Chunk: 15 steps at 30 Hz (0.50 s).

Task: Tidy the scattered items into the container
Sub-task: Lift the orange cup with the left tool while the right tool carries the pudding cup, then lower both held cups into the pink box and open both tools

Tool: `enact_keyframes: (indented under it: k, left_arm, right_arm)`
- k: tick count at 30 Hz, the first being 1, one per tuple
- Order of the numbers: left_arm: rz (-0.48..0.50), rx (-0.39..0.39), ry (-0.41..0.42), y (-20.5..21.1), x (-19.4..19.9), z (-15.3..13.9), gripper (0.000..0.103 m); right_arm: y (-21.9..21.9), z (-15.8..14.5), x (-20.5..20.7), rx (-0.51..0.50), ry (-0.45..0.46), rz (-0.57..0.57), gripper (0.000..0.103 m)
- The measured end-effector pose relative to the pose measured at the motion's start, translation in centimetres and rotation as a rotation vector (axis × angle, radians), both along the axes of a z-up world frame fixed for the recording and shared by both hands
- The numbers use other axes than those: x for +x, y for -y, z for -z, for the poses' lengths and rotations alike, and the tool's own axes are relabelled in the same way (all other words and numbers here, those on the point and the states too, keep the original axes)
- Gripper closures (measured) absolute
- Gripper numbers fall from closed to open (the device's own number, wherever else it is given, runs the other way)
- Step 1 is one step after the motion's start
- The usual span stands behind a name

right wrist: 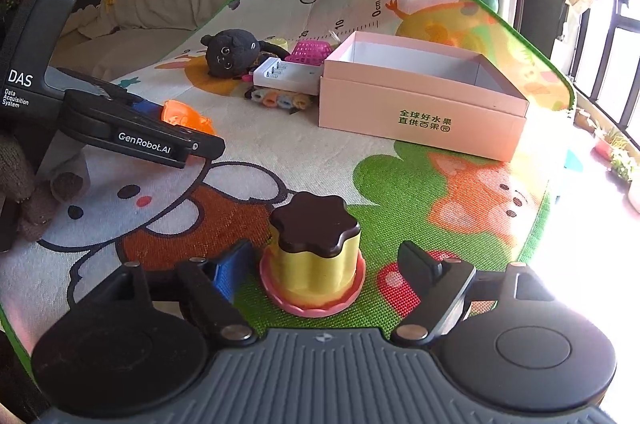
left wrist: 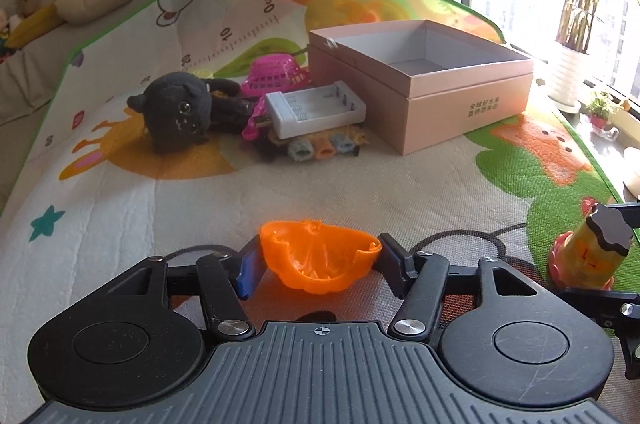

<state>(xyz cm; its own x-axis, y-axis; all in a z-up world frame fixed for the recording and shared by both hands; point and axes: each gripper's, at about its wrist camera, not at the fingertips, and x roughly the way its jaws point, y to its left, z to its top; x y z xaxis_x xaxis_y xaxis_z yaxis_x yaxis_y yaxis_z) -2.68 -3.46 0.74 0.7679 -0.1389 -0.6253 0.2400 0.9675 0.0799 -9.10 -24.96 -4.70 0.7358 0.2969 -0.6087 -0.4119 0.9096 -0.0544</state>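
Observation:
My left gripper (left wrist: pixel 320 260) is shut on an orange plastic toy bowl (left wrist: pixel 316 260), its pads pressing both sides; from the right wrist view the bowl (right wrist: pixel 180 114) hangs just above the mat. A yellow pudding toy (right wrist: pixel 316 244) with a brown lid and pink base stands on the play mat (right wrist: pixel 400 184) between the fingers of my right gripper (right wrist: pixel 326 260), which is open with gaps on both sides. The same pudding toy (left wrist: pixel 592 252) shows at the right edge of the left wrist view. An open pink box (left wrist: pixel 460 92) sits ahead, empty inside.
Left of the box lie a black cat plush (left wrist: pixel 176 108), a white battery charger (left wrist: pixel 316 108), a pink plastic basket (left wrist: pixel 276 74) and small coloured fabric pieces (left wrist: pixel 316 148). Pillows and soft toys line the far wall. A window and potted plants are on the right.

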Motion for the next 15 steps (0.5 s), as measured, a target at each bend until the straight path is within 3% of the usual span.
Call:
enact_keyframes:
  k: [3,9,15]
  left_arm:
    - [0.029,0.01,0.014,0.4,-0.9,-0.6,0.039]
    - [0.109,-0.01,0.048,2.0,-2.4,-2.6,0.039]
    - [0.208,-0.016,0.137,5.1,1.2,-6.1,0.039]
  right_arm:
    - [-0.1,-0.3,-0.1,0.022,-0.031,-0.03,0.047]
    - [0.7,-1.3,-0.2,0.029,-0.047,-0.028,0.047]
    - [4.2,-4.6,1.8,0.088,-0.019,0.034,0.047]
